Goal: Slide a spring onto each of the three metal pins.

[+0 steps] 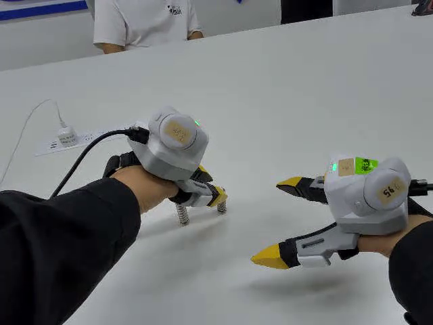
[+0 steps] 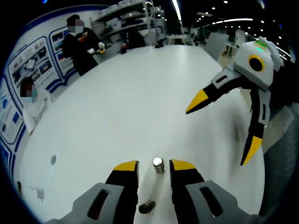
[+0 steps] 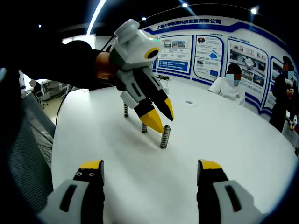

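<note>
- While my left tongs [image 2: 154, 166] point steeply down at the table [image 1: 304, 101], their jaws stand narrow but not closed. A pin top [image 2: 158, 163] sits between the yellow tips with a sliver of gap on either side, so I judge that I am gripping nothing.
- Closer in between those same jaws, near their roots, a second pin [image 2: 146, 206] shows end-on.
- Seen from my right gripper view, three coils stand upright in a slanting row under the left tongs: a far spring [image 3: 125, 110], a middle spring [image 3: 144, 127] and a near spring [image 3: 165, 136]. Each looks to be sitting on its pin, so the task seems all but finished. I cannot tell how far down each coil is seated.
- My right tongs [image 3: 150, 164] are spread wide and empty, well apart from the row and off to its right, held roughly level above the table.
- What matters next is the axis: every pin runs straight up, almost in line with my left jaws, and the left hand is by far the nearer one.
- Any withdrawal should therefore go up along that axis. A sideways drift of the tips could knock the pin between them or its neighbour over.
</note>
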The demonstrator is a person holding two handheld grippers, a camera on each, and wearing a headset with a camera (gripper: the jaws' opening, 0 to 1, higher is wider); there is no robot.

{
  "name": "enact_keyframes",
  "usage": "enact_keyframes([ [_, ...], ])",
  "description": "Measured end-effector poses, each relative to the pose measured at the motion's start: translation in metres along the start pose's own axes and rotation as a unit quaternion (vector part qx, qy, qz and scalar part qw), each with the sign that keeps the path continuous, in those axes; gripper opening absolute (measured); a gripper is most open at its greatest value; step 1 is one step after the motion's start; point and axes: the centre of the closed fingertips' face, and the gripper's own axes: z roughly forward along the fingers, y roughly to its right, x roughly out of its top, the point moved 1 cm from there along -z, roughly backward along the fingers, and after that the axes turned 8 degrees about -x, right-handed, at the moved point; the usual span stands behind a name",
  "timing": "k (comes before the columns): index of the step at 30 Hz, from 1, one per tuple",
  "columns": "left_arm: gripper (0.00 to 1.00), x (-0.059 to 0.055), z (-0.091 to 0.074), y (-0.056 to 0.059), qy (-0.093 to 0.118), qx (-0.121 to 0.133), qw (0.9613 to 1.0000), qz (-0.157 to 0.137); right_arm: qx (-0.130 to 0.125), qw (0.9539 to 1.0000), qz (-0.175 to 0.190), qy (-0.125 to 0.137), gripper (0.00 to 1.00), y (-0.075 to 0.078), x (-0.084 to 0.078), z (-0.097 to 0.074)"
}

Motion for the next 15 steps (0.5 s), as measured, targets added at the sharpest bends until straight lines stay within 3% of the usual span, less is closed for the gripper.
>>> enact_keyframes([
  [15,0.35,0.01,-0.017,-0.003,0.032,0.011,0.9994,-0.003,0.004,1.0,-0.003,-0.001,0.83,-0.002,0.0,0.0],
])
